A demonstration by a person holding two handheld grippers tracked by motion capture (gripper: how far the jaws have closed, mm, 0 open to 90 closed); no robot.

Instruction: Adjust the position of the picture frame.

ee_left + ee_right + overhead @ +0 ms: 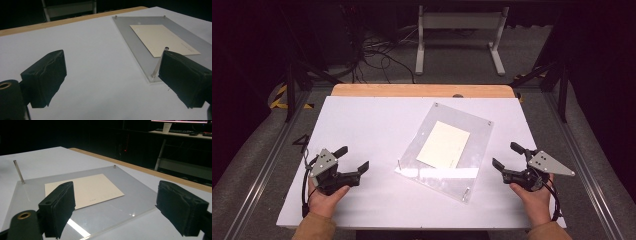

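Both claws (353, 158) (504, 155) spread wide and empty, white table (372, 125), clear acrylic plate (472, 150), cream card (443, 144), dark room.

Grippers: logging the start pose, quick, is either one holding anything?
Left gripper: open, empty, beside the clear acrylic frame.
Right gripper: open, empty, at the frame's other side.
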